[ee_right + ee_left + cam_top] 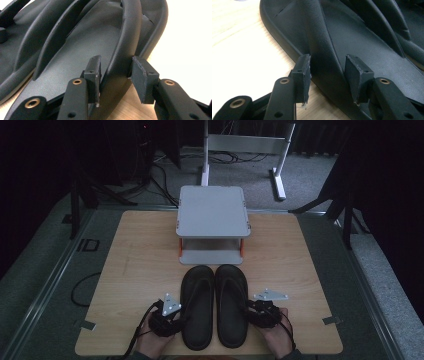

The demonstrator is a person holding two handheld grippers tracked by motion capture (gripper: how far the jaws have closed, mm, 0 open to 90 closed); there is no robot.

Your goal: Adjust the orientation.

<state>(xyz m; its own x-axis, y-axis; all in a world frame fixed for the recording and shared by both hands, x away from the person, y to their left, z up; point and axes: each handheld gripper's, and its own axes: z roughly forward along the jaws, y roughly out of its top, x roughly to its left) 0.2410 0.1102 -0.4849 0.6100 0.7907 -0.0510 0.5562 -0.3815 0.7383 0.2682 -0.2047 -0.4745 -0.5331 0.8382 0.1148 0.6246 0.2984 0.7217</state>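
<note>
Two black flip-flop sandals lie side by side, toes away from me, on the wooden table (135, 270). My left gripper (182, 316) is at the outer side of the left sandal (197, 307). In the left gripper view that gripper (328, 72) has its pads pressed on either side of the sandal's outer strap (319, 37). My right gripper (250, 312) is at the outer side of the right sandal (231, 305). In the right gripper view its jaws (116, 75) clamp that sandal's outer strap (127, 32) above the footbed (82, 50).
A small grey two-level shelf (212, 212) with orange posts stands on the table just beyond the sandals' toes. A white metal stand (277, 170) and cables lie on the floor behind. The table's front edge is close under my hands.
</note>
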